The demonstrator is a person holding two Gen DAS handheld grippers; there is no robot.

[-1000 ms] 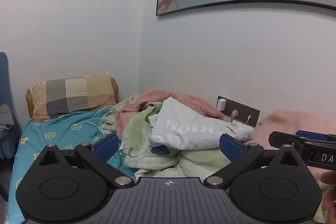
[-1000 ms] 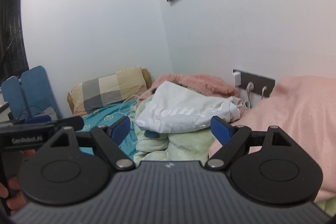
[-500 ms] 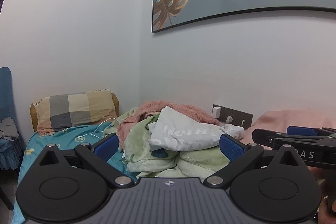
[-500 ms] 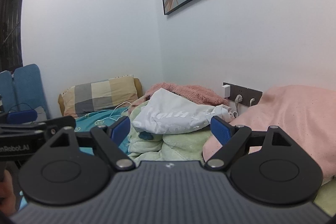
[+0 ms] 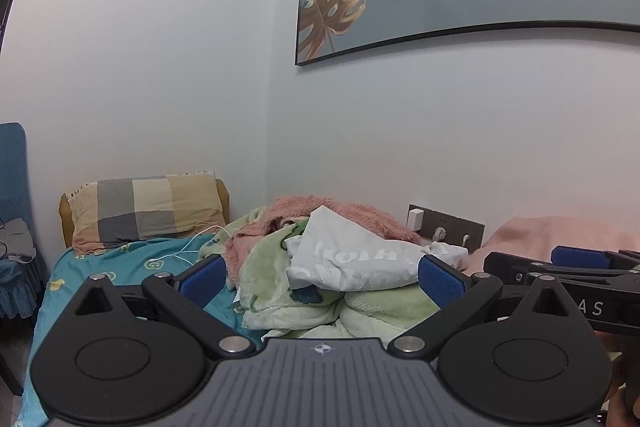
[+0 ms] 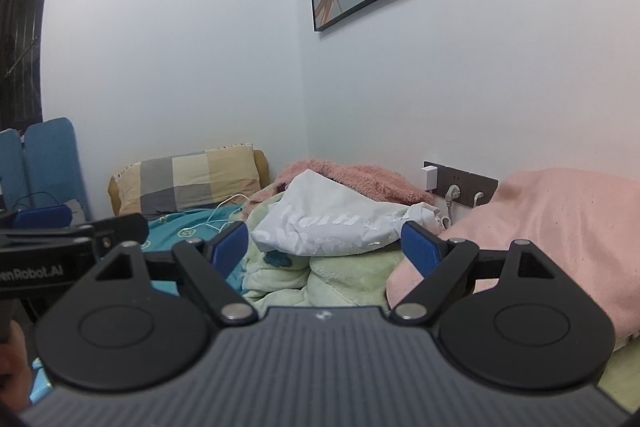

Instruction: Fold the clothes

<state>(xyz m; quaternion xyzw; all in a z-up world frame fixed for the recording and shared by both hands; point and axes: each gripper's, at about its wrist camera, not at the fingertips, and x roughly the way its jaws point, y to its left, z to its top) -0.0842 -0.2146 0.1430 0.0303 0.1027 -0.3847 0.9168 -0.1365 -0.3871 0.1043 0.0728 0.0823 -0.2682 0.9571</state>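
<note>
A crumpled white garment with pale lettering (image 5: 352, 259) (image 6: 328, 227) lies on top of a heap of light green fleece (image 5: 280, 291) (image 6: 340, 275) and a fuzzy pink cloth (image 5: 340, 211) (image 6: 360, 179) on the bed. My left gripper (image 5: 320, 275) stands open some way short of the heap, nothing between its blue pads. My right gripper (image 6: 324, 247) is open too, likewise clear of the cloth. Each gripper shows at the edge of the other's view: the right one (image 5: 576, 267) at right, the left one (image 6: 48, 227) at left.
A checked pillow (image 5: 148, 207) leans at the bed's head on a teal sheet (image 5: 120, 263), with a white cable (image 5: 188, 247) across it. A large pink quilt (image 6: 560, 227) lies at right. Wall sockets with plugs (image 6: 460, 187) sit behind the heap. A blue chair (image 6: 44, 159) stands at left.
Both grippers have drawn back and tipped upward, so the heap sits lower and smaller in view and more wall, the picture and the air conditioner show. Both stayed open.
</note>
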